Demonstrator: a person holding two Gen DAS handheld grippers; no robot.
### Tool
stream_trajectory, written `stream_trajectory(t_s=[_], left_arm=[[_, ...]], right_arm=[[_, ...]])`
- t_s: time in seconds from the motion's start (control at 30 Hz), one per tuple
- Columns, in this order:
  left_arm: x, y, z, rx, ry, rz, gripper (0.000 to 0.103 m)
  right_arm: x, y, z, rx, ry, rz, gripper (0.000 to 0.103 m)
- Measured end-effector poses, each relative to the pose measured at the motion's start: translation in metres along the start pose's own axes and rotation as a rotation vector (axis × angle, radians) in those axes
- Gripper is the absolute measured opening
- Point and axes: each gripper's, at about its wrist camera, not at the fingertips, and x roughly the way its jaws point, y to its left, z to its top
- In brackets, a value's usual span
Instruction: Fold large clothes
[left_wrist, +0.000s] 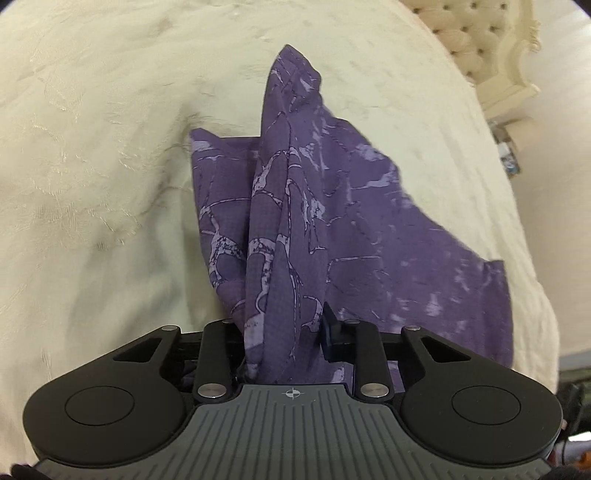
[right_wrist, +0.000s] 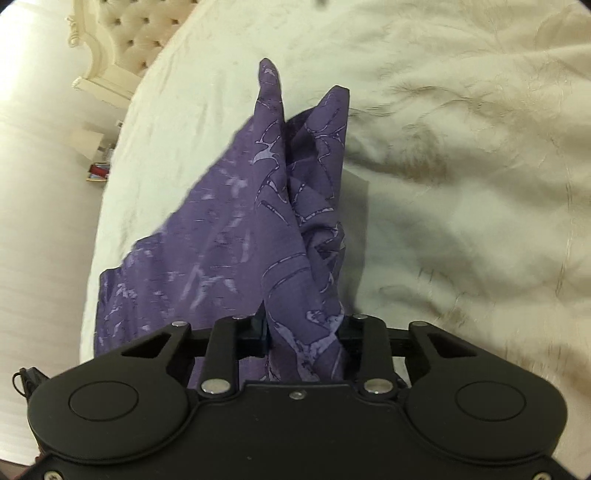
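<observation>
We see a bed covered by a cream bedspread (left_wrist: 110, 166) with a faint embroidered pattern and soft wrinkles across it. Beyond its far edge stands a cream tufted headboard (left_wrist: 476, 33) with a carved frame, also in the right wrist view (right_wrist: 122, 37). Near the bedside, small items sit low, among them something red (right_wrist: 99, 171), too blurred to identify.

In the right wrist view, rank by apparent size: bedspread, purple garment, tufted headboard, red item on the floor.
1. Cream bedspread
2. Purple garment, near the camera, so apparent size is inflated
3. Tufted headboard
4. Red item
</observation>
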Motion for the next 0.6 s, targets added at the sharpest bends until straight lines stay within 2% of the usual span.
stream_trajectory(t_s=[0.2, 0.37, 0.5, 0.57, 0.6], left_arm=[[-0.032, -0.001, -0.035, 0.017, 0.041, -0.073, 0.028], [-0.059, 0.008, -0.074, 0.017, 0.094, -0.094, 0.028], [-0.072, 0.026, -0.099, 0.013, 0.125, -0.074, 0.028], [-0.069, 0.034, -0.105, 0.024, 0.115, -0.015, 0.03], [-0.067, 0.037, -0.104, 0.043, 0.103, 0.032, 0.033]], right_arm=[[-0.031, 0.007, -0.025, -0.025, 0.042, 0.026, 0.039], [-0.055, -0.004, -0.055, -0.029, 0.12, 0.005, 0.039], [-0.069, -0.02, -0.076, -0.004, 0.176, 0.009, 0.04], [-0.073, -0.028, -0.083, 0.0, 0.178, -0.02, 0.044], [-0.073, -0.031, -0.085, 0.002, 0.169, -0.054, 0.051]])
